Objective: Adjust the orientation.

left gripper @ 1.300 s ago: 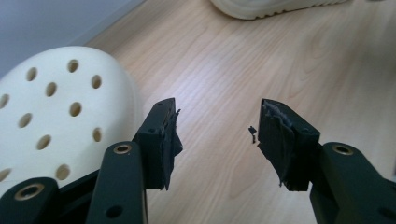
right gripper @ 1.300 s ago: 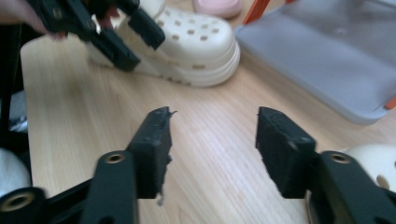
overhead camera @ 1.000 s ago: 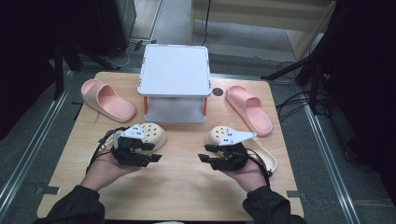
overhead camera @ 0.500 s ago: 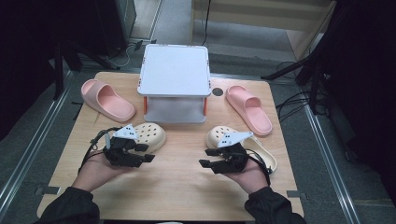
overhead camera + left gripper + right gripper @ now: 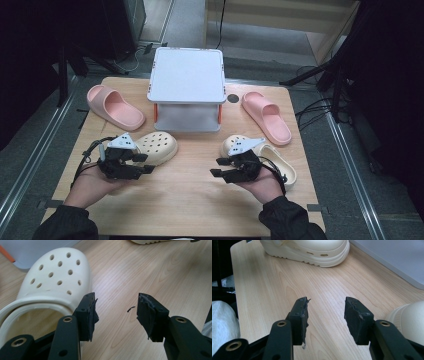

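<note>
Left claw (image 5: 116, 310) wide, holding nothing, beside perforated cream foam clog (image 5: 53, 277). Right claw (image 5: 325, 320) wide, empty, over wooden table (image 5: 274, 290). No readable writing on either clog.

two pink slippers (image 5: 114, 106) (image 5: 267, 117), white stand (image 5: 187, 89), table (image 5: 185, 200).

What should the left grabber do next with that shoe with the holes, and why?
Probably slide the left gripper a little toward the cream clog so the clog's side rim comes between the jaws, then close. The jaws stand open over bare wooden table, holding nothing, and the clog lies just beside one jaw, apart from the pads.
</note>
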A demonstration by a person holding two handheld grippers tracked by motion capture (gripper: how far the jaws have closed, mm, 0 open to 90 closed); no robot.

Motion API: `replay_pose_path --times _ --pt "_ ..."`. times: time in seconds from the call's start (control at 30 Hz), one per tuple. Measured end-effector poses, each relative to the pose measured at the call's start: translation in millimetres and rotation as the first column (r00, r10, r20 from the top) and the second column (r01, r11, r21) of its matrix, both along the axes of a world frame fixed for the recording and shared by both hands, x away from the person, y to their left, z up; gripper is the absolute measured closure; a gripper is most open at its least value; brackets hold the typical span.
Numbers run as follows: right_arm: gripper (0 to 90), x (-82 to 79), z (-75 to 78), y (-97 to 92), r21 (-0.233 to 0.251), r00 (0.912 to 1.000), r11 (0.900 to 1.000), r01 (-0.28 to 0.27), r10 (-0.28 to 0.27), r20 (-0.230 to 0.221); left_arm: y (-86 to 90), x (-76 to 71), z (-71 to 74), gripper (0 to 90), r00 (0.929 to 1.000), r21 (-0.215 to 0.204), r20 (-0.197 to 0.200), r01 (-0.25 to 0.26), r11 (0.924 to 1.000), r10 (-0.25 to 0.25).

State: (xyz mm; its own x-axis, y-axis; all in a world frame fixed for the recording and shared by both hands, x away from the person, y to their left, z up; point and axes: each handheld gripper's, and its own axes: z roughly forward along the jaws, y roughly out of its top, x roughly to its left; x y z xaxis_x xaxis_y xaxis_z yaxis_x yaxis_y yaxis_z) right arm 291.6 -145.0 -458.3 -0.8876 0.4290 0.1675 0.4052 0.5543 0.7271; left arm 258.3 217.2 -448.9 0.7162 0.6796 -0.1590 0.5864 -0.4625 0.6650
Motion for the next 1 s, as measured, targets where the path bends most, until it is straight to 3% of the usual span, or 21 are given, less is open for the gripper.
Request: replay_pose_path --times 0.37,0.5,0.53,0.8,1.0 --pt "53.4 4.8 -1.1 5.3 -0.017 0.9999 0.9998 -0.014 0.014 0.000 18.9 -6.6 0.4 49.9 0.9989 0.020 -0.014 -0.044 0.9988 0.044" --pt "53.2 5.9 -1.4 6.5 -0.022 0.9999 0.9996 -0.015 0.015 0.000 24.5 -5.3 -6.7 52.2 0.9965 0.091 -0.018 -0.080 0.9927 0.082" --pt "53.2 5.9 -1.4 6.5 -0.022 0.9999 0.9996 -0.015 0.015 0.000 24.5 -5.3 -6.7 52.6 0.9965 0.091 -0.018 -0.080 0.9927 0.082" --pt "52.9 5.2 -3.1 7.5 -0.036 0.9998 0.9992 -0.020 0.020 -0.002 26.5 10.9 -24.5 55.1 0.9955 0.086 -0.049 -0.076 0.9933 0.081" --pt "52.8 3.9 -4.3 6.6 -0.045 0.9999 0.9989 -0.013 0.013 -0.003 21.7 21.5 -30.0 60.4 0.9949 0.086 -0.066 -0.070 0.9938 0.076"
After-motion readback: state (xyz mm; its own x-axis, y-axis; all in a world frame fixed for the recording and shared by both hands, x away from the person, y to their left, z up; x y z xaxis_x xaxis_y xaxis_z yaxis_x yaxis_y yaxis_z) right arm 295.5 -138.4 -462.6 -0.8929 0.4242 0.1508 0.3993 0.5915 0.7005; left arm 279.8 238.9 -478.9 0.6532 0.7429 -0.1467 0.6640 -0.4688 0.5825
